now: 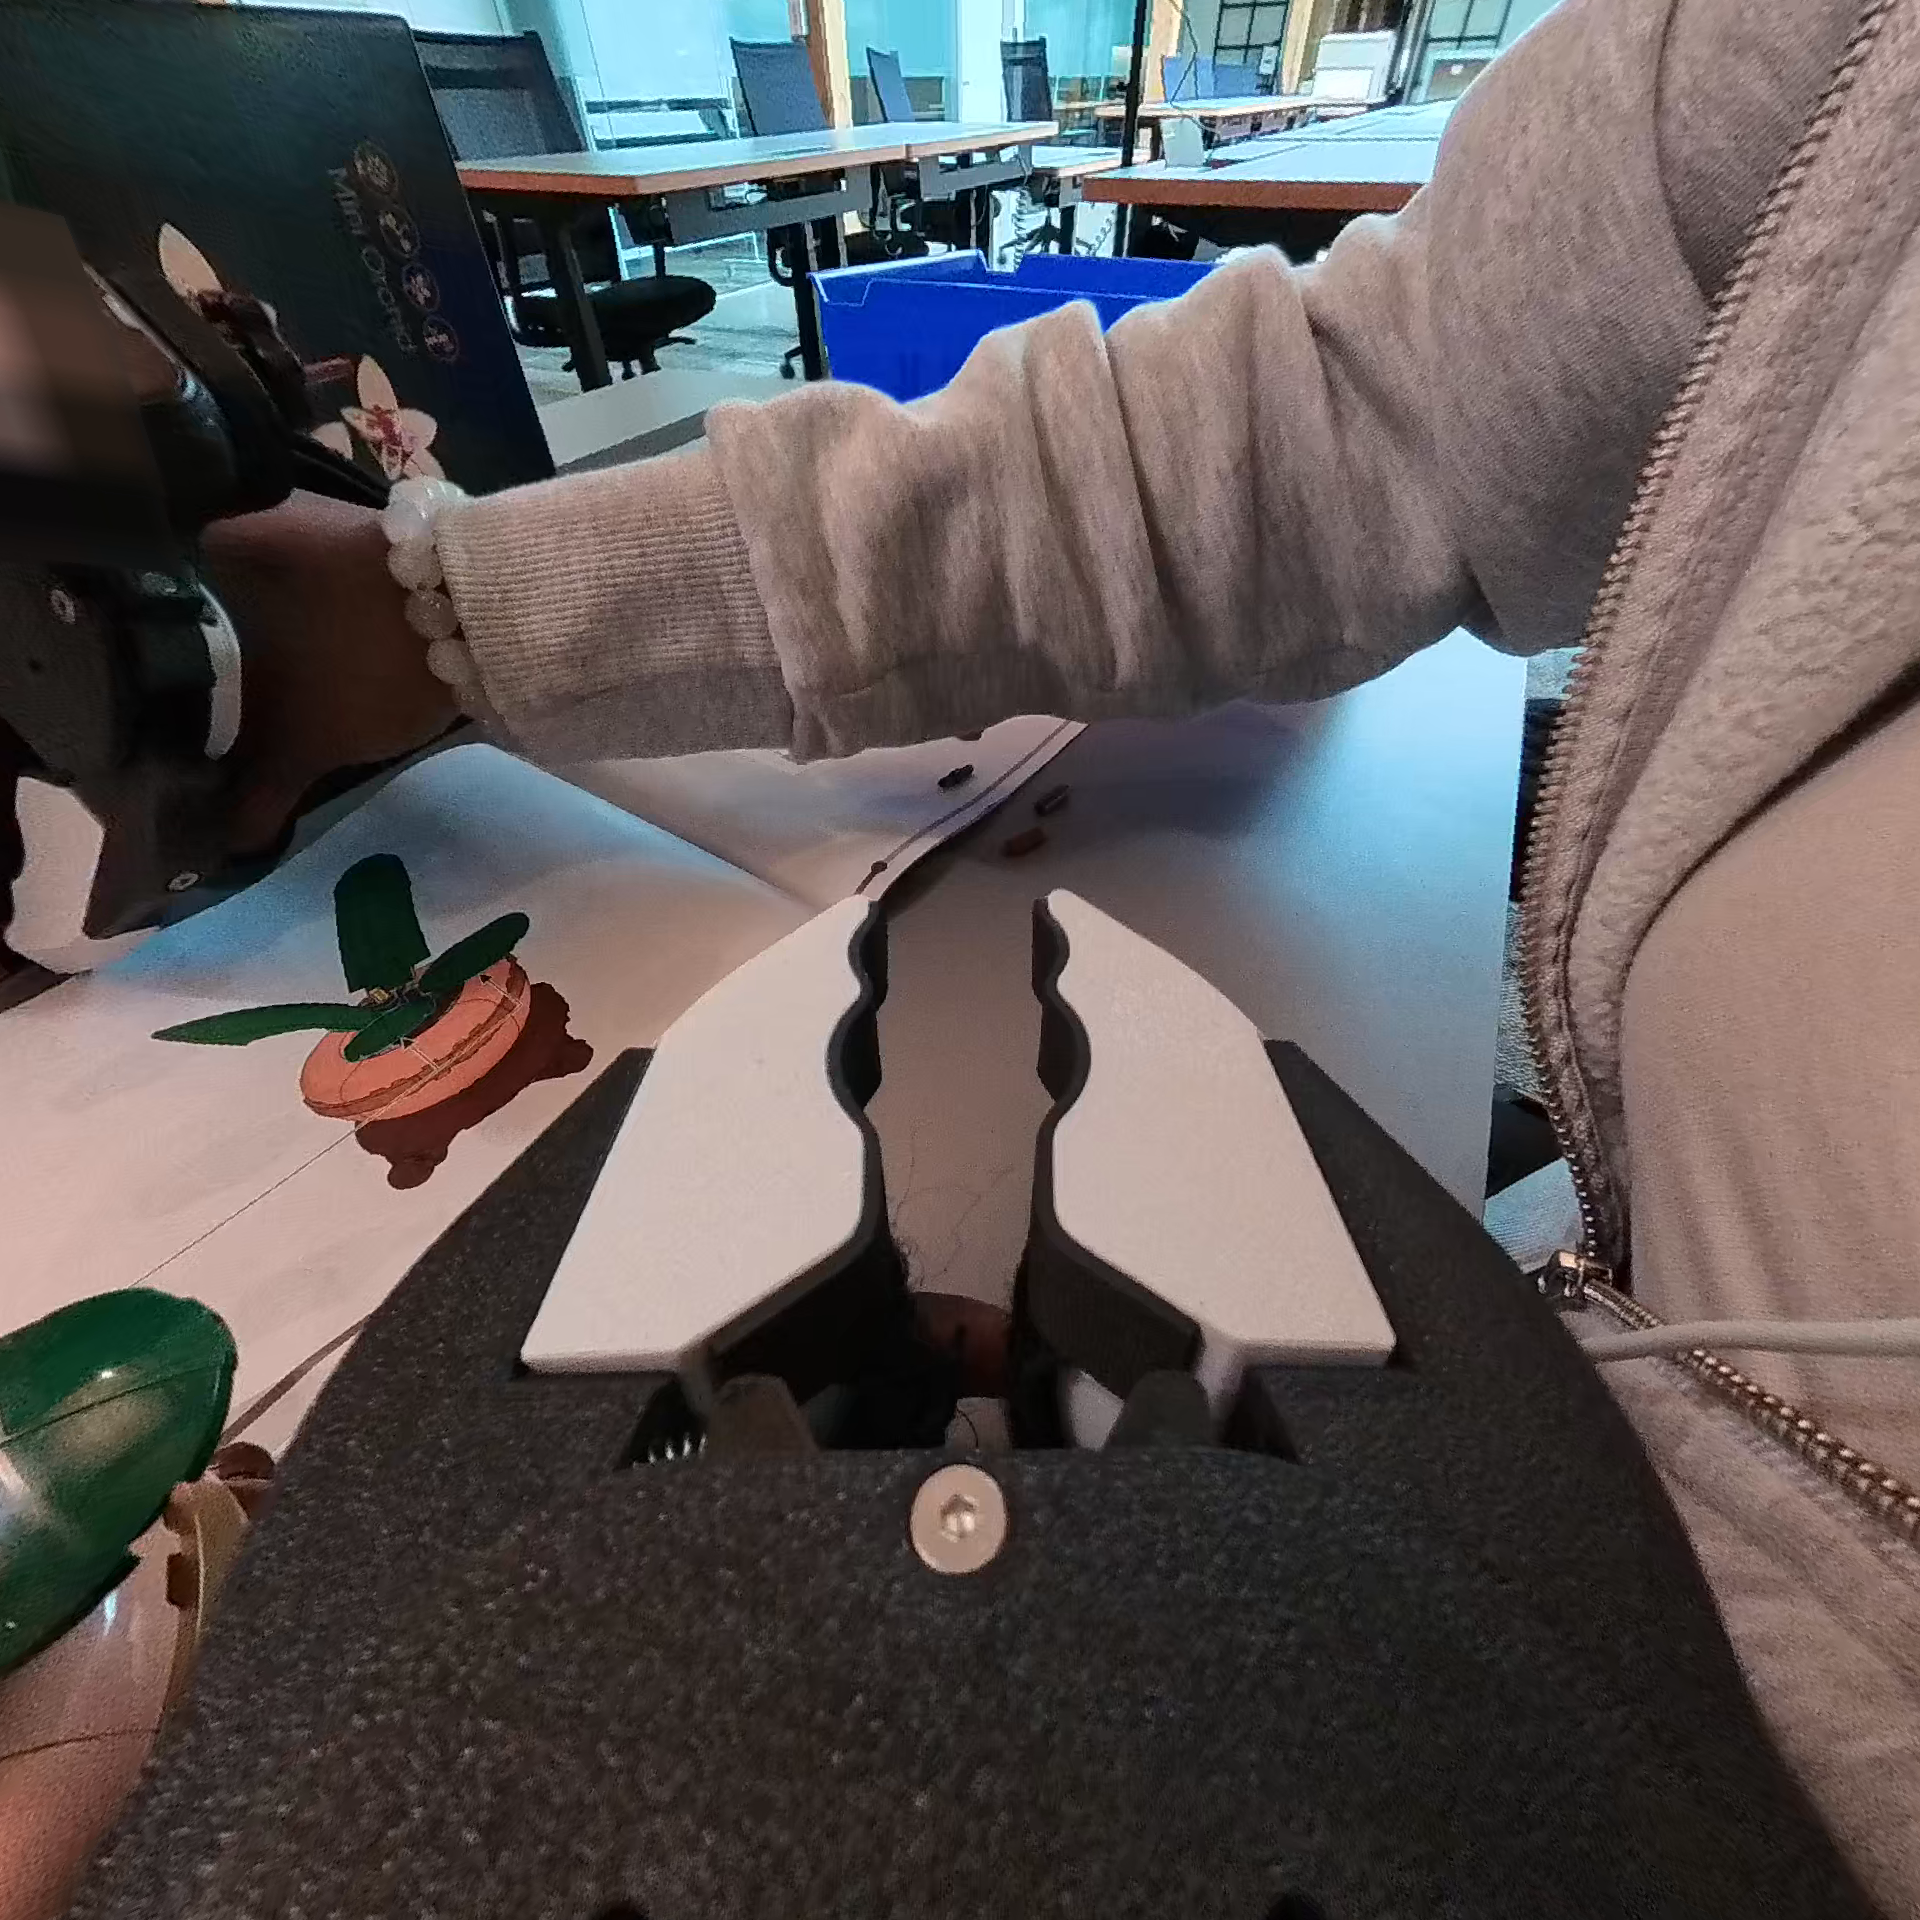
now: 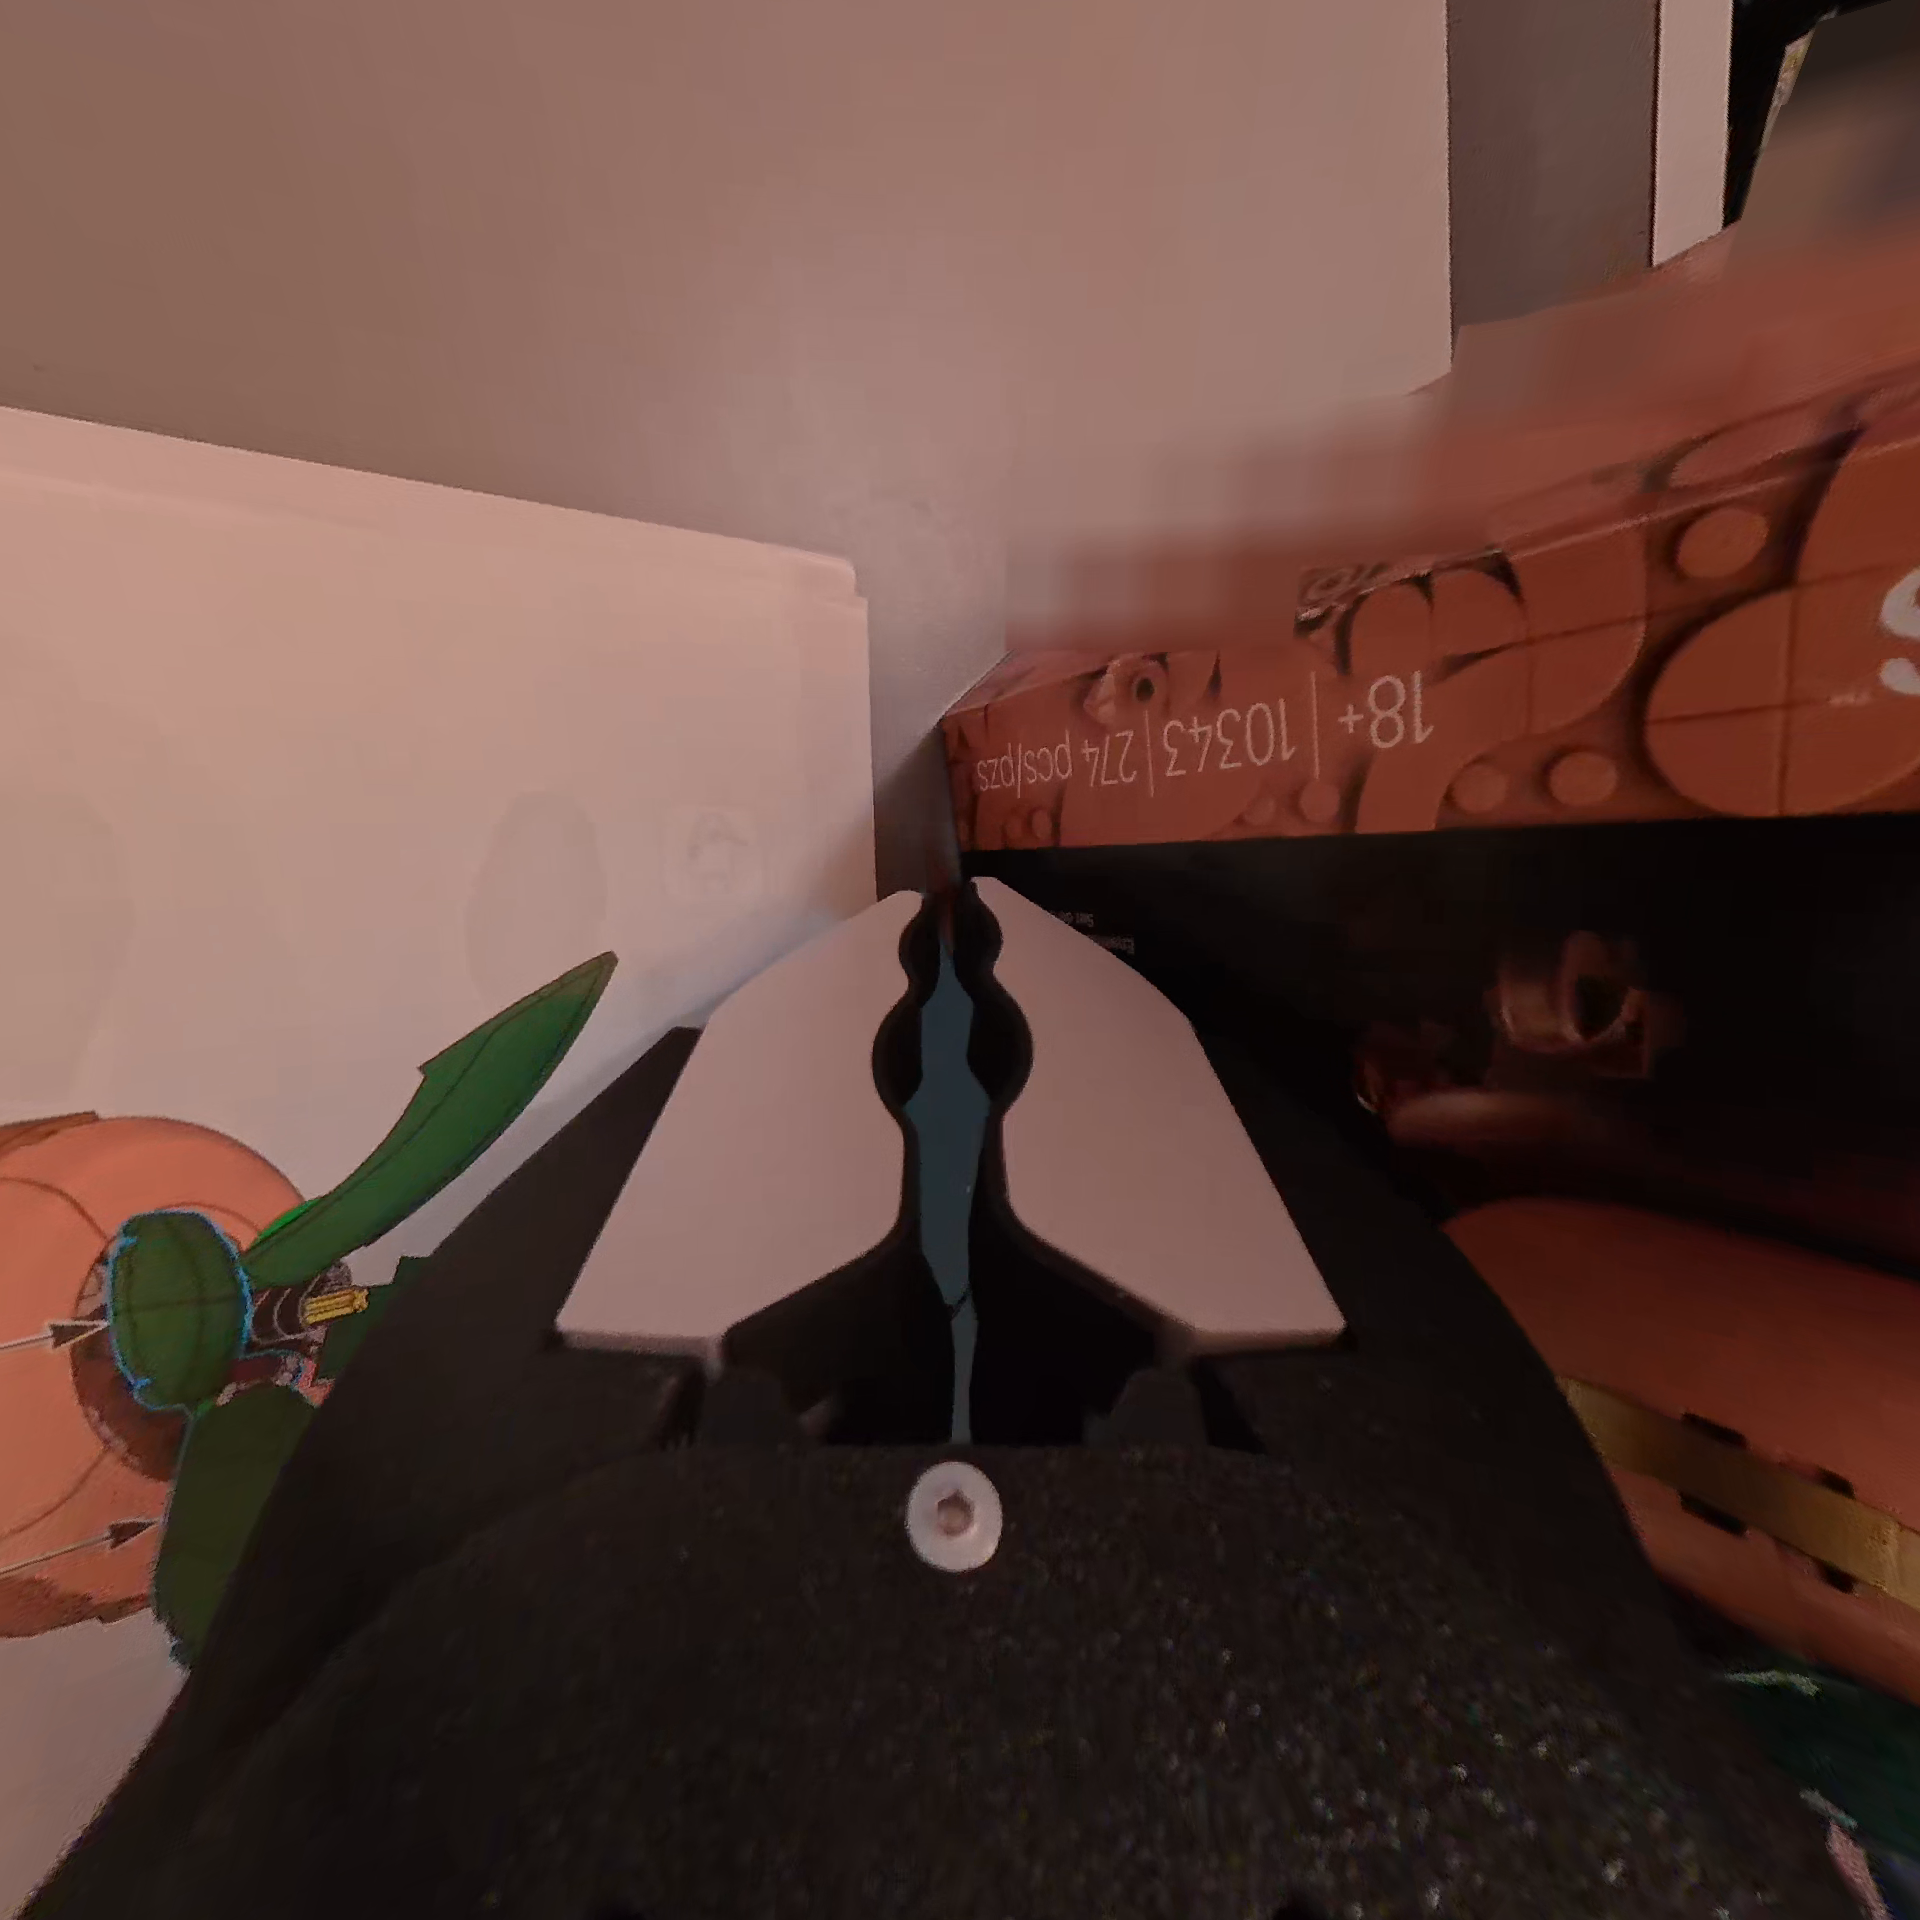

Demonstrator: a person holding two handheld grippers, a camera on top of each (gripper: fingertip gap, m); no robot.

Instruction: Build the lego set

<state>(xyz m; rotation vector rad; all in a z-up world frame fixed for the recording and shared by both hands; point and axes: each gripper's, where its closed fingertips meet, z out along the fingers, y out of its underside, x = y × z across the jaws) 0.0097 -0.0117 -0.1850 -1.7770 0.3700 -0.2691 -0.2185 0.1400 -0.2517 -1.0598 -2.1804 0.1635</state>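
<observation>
Beyond the white table (image 1: 1299,935) we see a blue bin (image 1: 935,312), with rows of wood-topped desks (image 1: 748,161) and dark office chairs (image 1: 634,301) farther back. We also see a grey zip-up hoodie (image 1: 1714,727), and a white bead bracelet (image 1: 426,592) at the cuff of its sleeve

Grey hoodie, black-and-white grippers

Left gripper (image 1: 956,914): pale wavy-edged fingers (image 1: 758,1122) on a grainy black body, one silver screw (image 1: 957,1524); right gripper (image 2: 948,896) alike; fuzzy grey sleeve (image 1: 1039,540), metal zip (image 1: 1621,831), white bead bracelet (image 1: 426,592), thin white cable (image 1: 1745,1340).
</observation>
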